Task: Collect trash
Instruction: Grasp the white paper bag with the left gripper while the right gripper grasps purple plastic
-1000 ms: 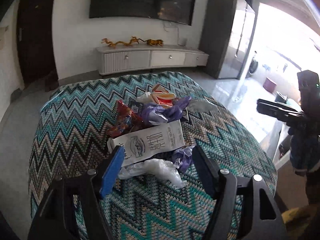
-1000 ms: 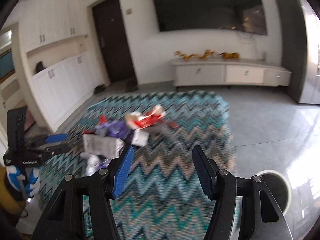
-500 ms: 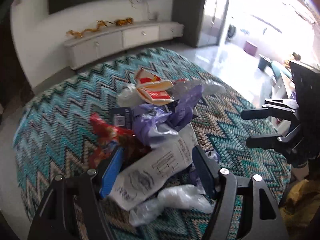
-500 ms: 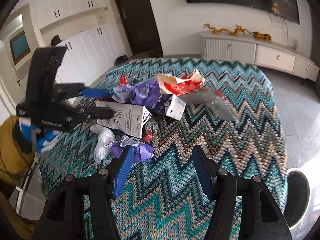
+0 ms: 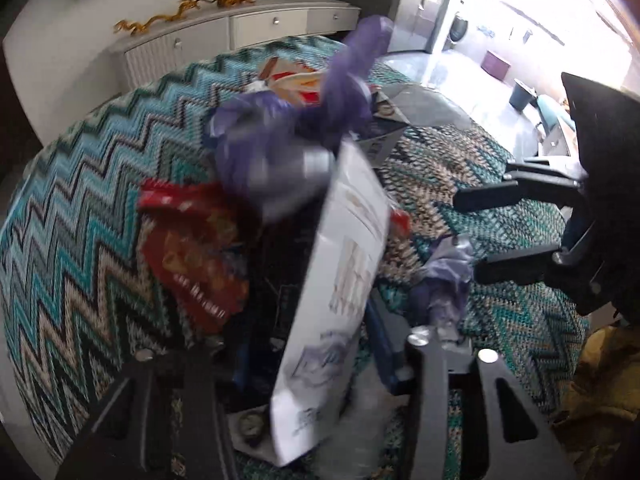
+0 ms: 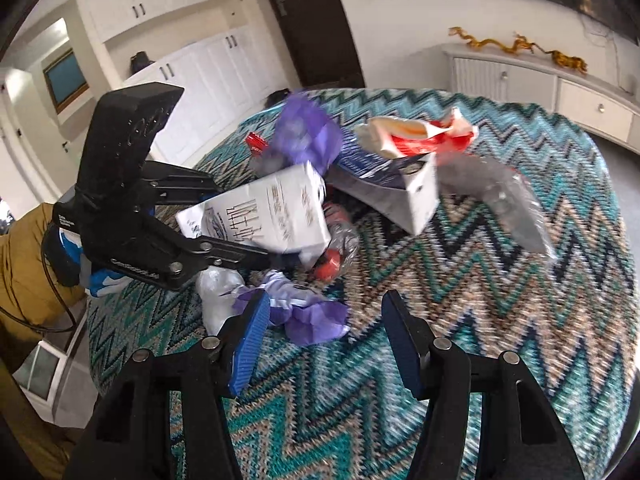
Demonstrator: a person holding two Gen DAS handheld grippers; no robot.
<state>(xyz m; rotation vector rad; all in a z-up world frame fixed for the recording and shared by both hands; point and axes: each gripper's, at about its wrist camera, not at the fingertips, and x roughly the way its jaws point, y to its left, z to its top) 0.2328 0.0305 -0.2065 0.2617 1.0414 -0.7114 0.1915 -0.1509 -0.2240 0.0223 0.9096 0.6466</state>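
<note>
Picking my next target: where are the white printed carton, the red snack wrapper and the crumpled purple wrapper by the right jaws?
White printed carton (image 6: 276, 216): right wrist view, printed face.
Red snack wrapper (image 5: 196, 256): left wrist view, middle.
Crumpled purple wrapper (image 6: 316, 318): right wrist view, crumpled middle.

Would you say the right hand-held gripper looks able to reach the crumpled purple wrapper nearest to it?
Probably yes. The right hand-held gripper is open, and the crumpled purple wrapper lies just ahead of its left finger, uncovered on the zigzag cloth, with nothing in between.
</note>
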